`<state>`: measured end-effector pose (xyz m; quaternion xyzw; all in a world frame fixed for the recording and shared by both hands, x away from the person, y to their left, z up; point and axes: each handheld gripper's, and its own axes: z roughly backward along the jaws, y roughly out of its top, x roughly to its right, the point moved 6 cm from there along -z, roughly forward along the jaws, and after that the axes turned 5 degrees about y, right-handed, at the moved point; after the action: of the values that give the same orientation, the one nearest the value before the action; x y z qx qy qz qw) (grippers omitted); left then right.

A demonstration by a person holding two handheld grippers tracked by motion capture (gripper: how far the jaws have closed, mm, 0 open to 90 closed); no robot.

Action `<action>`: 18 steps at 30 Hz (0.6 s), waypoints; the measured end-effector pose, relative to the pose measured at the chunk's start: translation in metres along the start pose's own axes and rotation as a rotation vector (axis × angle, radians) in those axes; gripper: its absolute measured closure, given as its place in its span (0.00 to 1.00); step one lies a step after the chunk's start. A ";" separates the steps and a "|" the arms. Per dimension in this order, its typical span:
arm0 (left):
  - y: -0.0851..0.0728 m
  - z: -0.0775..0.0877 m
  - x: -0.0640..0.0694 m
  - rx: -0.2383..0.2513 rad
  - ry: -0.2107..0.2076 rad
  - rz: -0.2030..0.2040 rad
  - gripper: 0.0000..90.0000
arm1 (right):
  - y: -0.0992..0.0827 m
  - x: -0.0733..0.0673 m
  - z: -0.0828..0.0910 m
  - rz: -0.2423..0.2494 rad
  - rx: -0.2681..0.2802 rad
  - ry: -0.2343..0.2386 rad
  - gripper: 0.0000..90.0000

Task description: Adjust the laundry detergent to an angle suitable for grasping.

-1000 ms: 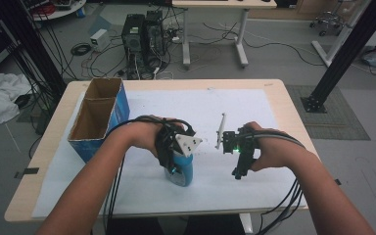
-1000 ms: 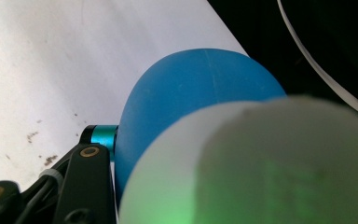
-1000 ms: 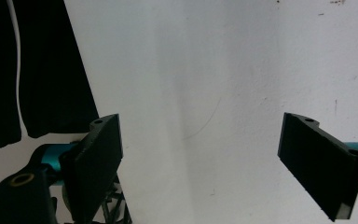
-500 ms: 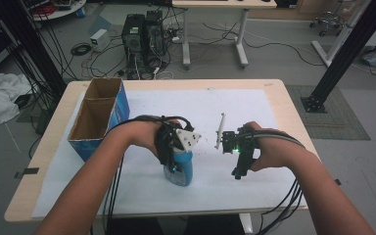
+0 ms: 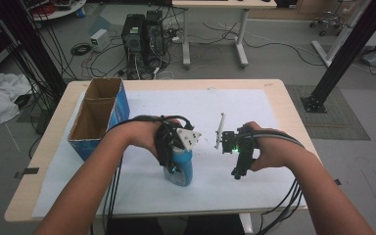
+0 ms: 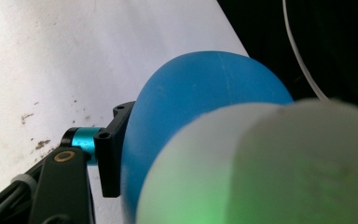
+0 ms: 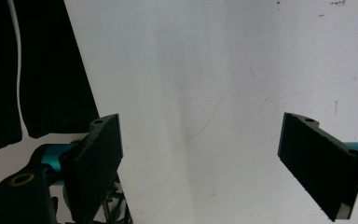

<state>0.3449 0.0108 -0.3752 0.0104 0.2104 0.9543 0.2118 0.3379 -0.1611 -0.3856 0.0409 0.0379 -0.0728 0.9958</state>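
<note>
A blue bottle [image 5: 180, 169] with a white top [image 6: 270, 168] stands on the white paper [image 5: 196, 103], near the table's front. My left gripper [image 5: 175, 159] points down over it. Its jaws have just been opening and now stand loosely around the bottle's top. In the left gripper view one black finger [image 6: 109, 161] lies beside the blue body [image 6: 191, 107], and the blurred white top hides the other. My right gripper [image 5: 238, 171] hangs to the right of the bottle over bare paper, and in its own view the right gripper [image 7: 200, 163] is open with nothing between its fingers.
A cardboard box [image 5: 98, 117] with blue sides, open on top, stands at the table's left. A thin white stick [image 5: 220, 129] lies on the paper just beyond my right hand. Cables trail from both grippers over the table's front edge [image 5: 142, 215].
Both hands hold their places, and the bottle stays where it was. The high view shows no clear shift of either gripper.
</note>
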 end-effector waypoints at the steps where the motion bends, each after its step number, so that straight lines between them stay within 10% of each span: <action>1: 0.000 0.001 0.000 -0.003 0.003 0.002 0.37 | 0.000 0.000 0.000 0.004 0.000 0.000 0.14; 18: -0.003 0.019 0.005 -0.040 0.067 0.105 0.29 | 0.005 0.000 0.002 0.023 0.006 -0.007 0.14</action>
<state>0.3439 0.0234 -0.3594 -0.0147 0.1976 0.9679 0.1546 0.3385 -0.1565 -0.3829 0.0442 0.0339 -0.0614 0.9966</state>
